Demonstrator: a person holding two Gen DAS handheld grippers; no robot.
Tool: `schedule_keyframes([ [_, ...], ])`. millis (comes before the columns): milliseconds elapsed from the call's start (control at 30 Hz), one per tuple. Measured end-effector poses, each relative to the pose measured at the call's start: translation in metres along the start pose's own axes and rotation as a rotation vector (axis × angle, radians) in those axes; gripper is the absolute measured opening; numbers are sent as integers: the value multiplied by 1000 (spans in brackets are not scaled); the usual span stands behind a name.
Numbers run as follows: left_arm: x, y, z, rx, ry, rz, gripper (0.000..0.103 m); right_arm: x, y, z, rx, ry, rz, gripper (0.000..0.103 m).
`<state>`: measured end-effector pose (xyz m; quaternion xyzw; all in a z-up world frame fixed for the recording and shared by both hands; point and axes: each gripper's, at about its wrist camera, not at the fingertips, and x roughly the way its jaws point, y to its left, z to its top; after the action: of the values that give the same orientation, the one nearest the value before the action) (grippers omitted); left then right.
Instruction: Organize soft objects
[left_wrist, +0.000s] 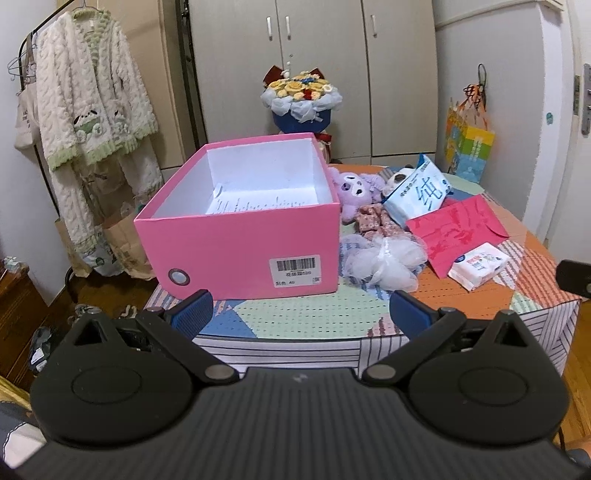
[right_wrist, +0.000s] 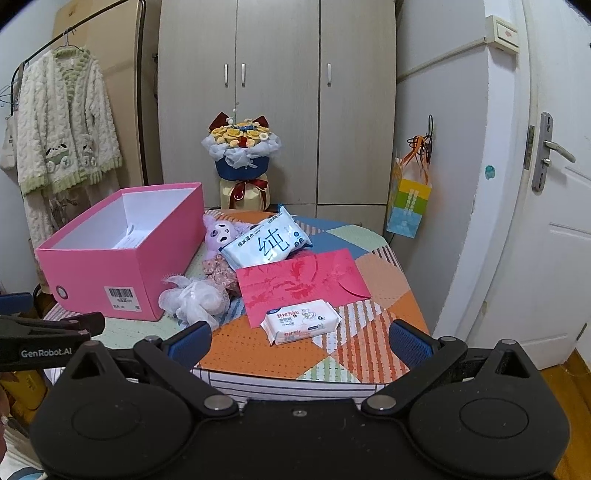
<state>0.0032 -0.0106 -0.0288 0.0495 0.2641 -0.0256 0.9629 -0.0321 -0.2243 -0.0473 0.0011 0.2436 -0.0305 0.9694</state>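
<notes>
While both tongs (left_wrist: 301, 314) (right_wrist: 299, 341) hang released, mesh pouf (right_wrist: 194, 297) and red envelope (right_wrist: 303, 282) crowd the pink box (right_wrist: 122, 258)

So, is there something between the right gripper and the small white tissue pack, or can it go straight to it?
Nothing visible blocks it. The right gripper is open, and the small tissue pack lies just ahead on bare tablecloth, partly on the red envelope.

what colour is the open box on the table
Pink outside, white inside: the open box. The left wrist view shows it best.
</notes>
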Motion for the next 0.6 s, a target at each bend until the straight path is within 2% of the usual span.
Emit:
schedule_keyframes([
  [267,-5,3,-2,-24,-59,-3,103,-1,2,-4,-21,-10,-4,103],
  [600,-9,11,-10,-45,-96,15,103,-12,2,-16,-26,-27,41,103],
])
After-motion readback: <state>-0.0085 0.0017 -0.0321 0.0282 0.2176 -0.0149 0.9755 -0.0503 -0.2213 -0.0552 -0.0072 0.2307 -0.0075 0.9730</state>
